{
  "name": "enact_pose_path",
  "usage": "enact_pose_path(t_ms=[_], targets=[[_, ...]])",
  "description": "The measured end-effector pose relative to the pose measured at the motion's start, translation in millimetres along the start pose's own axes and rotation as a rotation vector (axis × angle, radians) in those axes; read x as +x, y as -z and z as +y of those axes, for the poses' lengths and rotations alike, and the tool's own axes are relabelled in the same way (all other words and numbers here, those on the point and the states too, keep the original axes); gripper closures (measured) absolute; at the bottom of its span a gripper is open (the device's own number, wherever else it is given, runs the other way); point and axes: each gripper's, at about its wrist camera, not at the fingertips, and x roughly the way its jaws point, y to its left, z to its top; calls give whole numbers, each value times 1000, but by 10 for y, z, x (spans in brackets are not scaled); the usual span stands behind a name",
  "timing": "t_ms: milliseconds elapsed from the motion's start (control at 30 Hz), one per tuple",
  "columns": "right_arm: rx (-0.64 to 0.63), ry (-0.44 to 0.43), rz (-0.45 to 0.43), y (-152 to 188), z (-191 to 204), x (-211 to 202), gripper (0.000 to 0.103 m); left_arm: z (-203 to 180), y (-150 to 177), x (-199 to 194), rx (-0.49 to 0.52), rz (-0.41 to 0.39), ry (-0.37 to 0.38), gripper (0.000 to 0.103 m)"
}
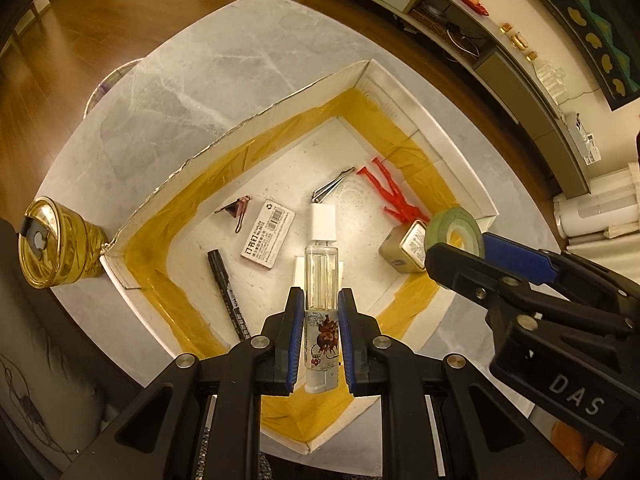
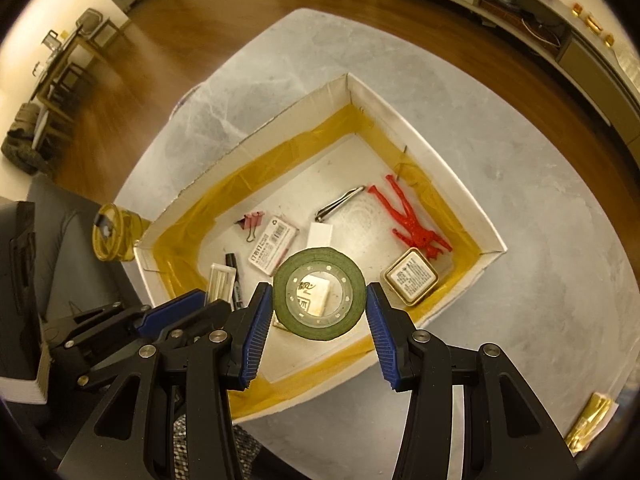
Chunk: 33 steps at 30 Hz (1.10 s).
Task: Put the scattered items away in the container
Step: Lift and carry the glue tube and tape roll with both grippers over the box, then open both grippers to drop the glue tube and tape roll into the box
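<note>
Noted at the far left of the left-wrist frame: a gold tumbler (image 1: 56, 242) on the grey table (image 1: 224, 68), touching the outside corner of the white box (image 1: 240, 132). Found inside the box, moving rightward: a black marker (image 1: 228, 292), a pink binder clip (image 1: 236, 212) and a staple box (image 1: 268, 238). At lower centre, saw the left gripper (image 1: 320, 316) clamped narrowly on a clear bottle (image 1: 320, 264), white cap pointing away, held over the box's near side. Further right on the box floor: a nail clipper (image 1: 332, 190), a red figure (image 1: 394, 196) and a square tin (image 1: 402, 250). At the right, saw the right gripper (image 2: 319, 312) pinching a green tape roll (image 2: 288, 280) by its rim above the box.
</note>
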Motion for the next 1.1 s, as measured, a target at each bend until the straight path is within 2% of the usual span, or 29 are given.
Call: enact_pose_path(t_ms=[400,533,633,933,1100], targets=[[7,46,61,-145,-55,302,51,70,-93,174,-7,39,23,83],[1,62,76,-141,-77,346,51,100,-93,193,-17,40,16,71],[-10,84,79,-146,-85,354,51,117,-85,198,-23,38,20,71],[-4,60,76,-164,-93,284,51,96,9,131,-37,18,51,71],[-14,45,73,-159,-31,248,51,108,65,91,-47,11,49,62]])
